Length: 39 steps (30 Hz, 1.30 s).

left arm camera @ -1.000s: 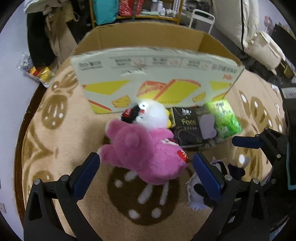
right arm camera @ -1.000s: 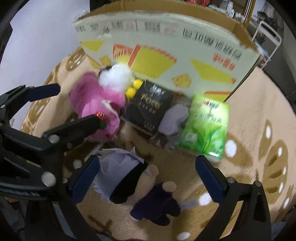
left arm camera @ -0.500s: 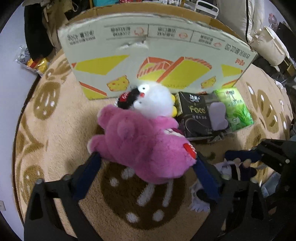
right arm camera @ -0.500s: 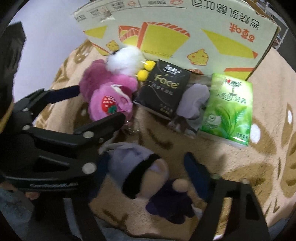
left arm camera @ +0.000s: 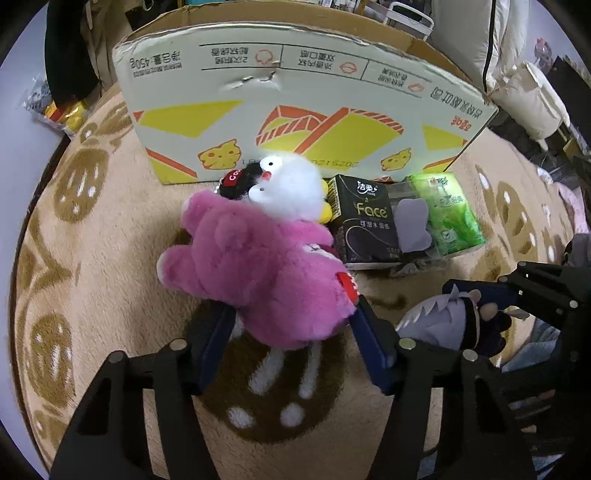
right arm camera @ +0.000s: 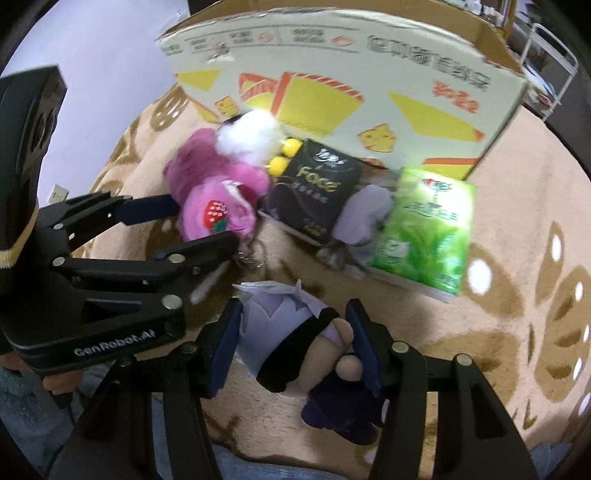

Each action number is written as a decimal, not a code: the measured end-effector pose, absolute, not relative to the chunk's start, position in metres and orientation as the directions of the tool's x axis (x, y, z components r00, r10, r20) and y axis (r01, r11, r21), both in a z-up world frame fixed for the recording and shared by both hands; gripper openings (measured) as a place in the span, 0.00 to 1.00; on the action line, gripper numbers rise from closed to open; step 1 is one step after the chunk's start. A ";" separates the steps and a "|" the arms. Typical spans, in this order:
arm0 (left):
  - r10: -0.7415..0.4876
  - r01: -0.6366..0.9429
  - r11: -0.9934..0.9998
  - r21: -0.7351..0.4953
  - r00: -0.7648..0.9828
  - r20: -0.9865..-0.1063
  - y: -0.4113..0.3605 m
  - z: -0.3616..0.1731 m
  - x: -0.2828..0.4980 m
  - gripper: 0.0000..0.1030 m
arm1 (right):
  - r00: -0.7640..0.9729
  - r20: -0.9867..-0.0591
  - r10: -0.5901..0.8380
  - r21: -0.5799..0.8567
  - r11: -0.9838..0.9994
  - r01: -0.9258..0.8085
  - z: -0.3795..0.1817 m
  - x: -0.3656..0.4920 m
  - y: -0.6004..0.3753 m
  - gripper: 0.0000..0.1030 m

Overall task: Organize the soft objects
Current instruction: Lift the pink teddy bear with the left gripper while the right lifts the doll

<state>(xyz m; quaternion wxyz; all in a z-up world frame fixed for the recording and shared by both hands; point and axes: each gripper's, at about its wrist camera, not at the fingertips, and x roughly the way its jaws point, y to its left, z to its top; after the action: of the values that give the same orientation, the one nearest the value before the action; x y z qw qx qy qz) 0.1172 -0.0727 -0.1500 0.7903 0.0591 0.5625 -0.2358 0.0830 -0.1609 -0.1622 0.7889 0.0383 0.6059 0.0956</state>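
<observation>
A pink plush bear (left arm camera: 258, 269) lies on the beige rug in front of a cardboard box (left arm camera: 295, 96). My left gripper (left arm camera: 291, 332) is shut on the pink bear's lower end. It shows in the right wrist view (right arm camera: 218, 210), with my left gripper (right arm camera: 199, 225) around it. A white plush with a black cap (left arm camera: 288, 184) rests behind the bear. My right gripper (right arm camera: 291, 339) is shut on a grey-haired doll in dark clothes (right arm camera: 295, 332), also seen in the left wrist view (left arm camera: 454, 321).
A black tissue pack (left arm camera: 369, 225), a grey soft piece (left arm camera: 412, 225) and a green tissue pack (left arm camera: 448, 214) lie against the box's front. The box stands open at the top. A white rack (left arm camera: 410, 18) and cushions stand behind it.
Both grippers moved forward and closed: the left one onto the pink bear, the right one onto the grey-haired doll. The box is now nearer in both views.
</observation>
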 end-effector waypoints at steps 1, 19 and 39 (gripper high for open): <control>-0.313 0.432 0.884 -0.179 0.262 -0.913 -0.072 -0.148 0.116 0.59 | 0.255 -0.948 0.189 0.169 0.981 -0.097 -0.159 0.078 -0.162 0.59; -0.277 0.441 0.891 -0.106 0.342 -0.898 -0.075 -0.135 0.092 0.32 | 0.408 -0.909 0.085 0.097 0.995 0.009 -0.127 0.075 -0.209 0.58; -0.249 0.413 0.910 -0.043 0.459 -0.853 -0.059 -0.106 0.060 0.28 | 0.578 -0.809 0.112 0.146 0.989 0.014 -0.089 0.057 -0.211 0.58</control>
<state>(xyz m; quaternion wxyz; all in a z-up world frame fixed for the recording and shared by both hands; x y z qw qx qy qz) 0.0604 -0.0587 -0.1060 0.8498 0.0850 0.4824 -0.1945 0.0568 -0.2115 -0.0885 0.8855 0.0683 0.4587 0.0277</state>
